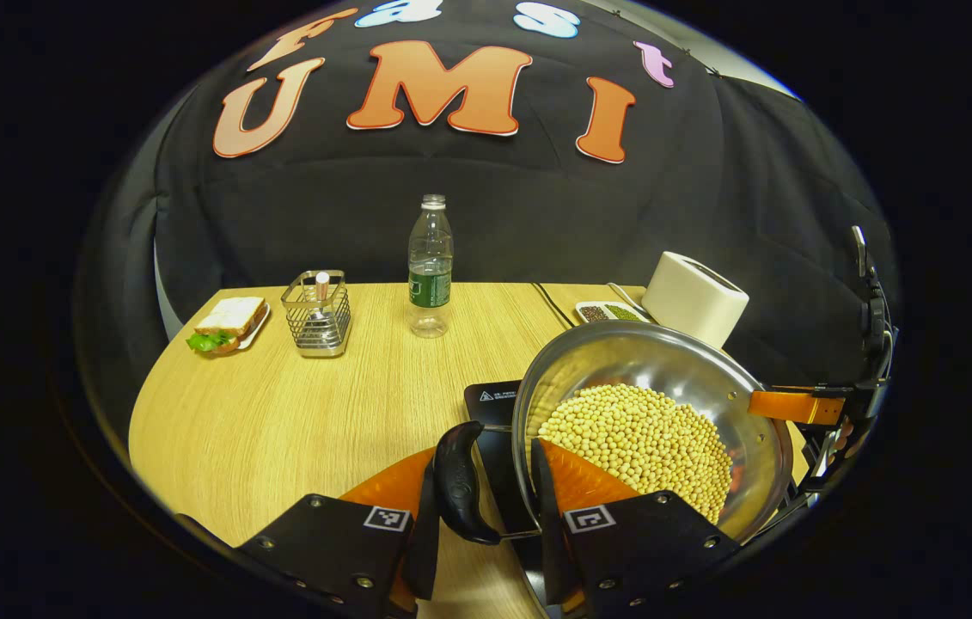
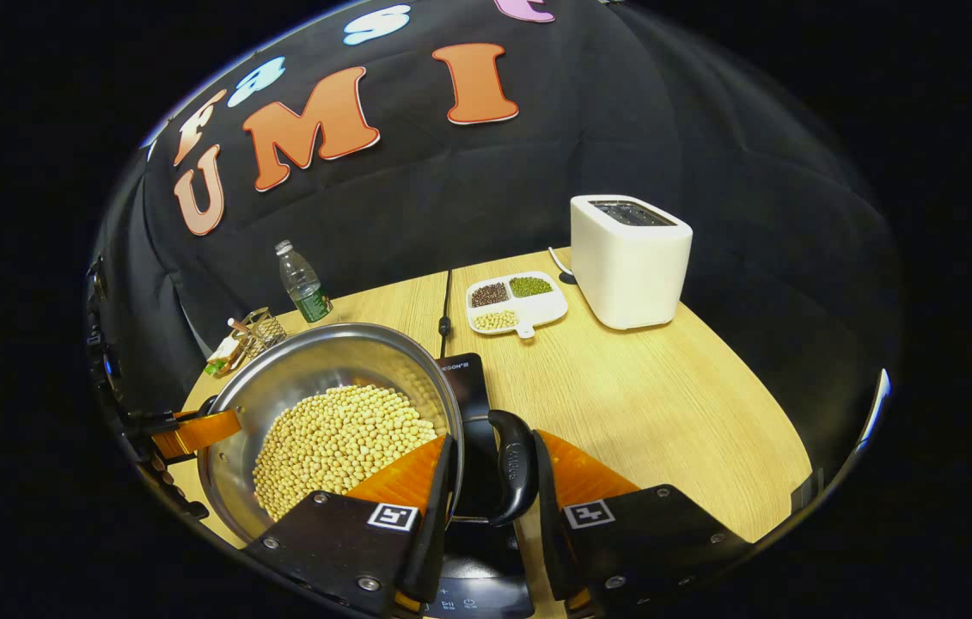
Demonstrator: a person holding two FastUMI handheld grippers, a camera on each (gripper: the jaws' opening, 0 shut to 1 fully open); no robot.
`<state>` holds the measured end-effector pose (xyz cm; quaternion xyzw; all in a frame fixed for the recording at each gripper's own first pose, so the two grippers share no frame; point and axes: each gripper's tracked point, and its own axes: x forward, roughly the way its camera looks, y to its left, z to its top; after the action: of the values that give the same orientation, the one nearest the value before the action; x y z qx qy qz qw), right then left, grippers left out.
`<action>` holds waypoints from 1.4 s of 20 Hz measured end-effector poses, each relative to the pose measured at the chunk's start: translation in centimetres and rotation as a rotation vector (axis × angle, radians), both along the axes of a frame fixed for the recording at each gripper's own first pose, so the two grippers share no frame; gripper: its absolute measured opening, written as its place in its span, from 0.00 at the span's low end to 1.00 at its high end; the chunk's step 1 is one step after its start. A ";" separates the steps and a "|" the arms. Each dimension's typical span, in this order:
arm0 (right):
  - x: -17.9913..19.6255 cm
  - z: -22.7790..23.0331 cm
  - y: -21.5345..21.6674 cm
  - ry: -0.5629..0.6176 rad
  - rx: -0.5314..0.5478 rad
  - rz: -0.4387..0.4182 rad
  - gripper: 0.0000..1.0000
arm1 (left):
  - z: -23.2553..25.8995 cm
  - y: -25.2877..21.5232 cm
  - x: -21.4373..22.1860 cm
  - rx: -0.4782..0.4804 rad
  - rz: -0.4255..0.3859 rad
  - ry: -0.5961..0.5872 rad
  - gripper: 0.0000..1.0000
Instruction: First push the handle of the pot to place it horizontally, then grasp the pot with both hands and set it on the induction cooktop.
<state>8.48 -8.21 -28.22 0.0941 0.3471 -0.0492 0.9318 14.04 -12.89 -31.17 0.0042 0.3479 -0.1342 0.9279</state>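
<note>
Round steel pot (image 1: 666, 378) of pale beans, held over black induction cooktop (image 1: 494, 404): left gripper (image 1: 486, 516) & right gripper (image 2: 490, 507) each pinch a black side handle (image 1: 460, 481), opp. sides, pot between them, tilted.

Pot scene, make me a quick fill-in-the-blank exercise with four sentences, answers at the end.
1. The pot is filled with pale ____.
2. The left gripper straddles one of the pot's black ____.
3. The white toaster stands on the wooden ____.
4. Beside the toaster lies a divided dish with ____ compartments.

Missing words: beans; handles; table; three
</note>
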 end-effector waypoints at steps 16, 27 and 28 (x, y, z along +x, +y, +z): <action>-0.8 8.9 -1.3 -0.185 -0.006 -0.049 0.95 | 11.0 1.7 0.9 0.044 0.060 -0.258 0.69; -9.5 27.8 0.1 -0.573 -0.158 -0.009 0.95 | 31.5 8.8 -8.9 0.039 0.181 -0.635 0.84; -10.6 28.7 0.4 -0.591 -0.167 -0.007 0.95 | 32.5 9.4 -10.0 0.046 0.181 -0.659 0.84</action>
<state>-2.08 -7.83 0.43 0.0288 0.0553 -0.0512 0.9967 4.01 -3.46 1.34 0.0373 0.0314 -0.0347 0.9982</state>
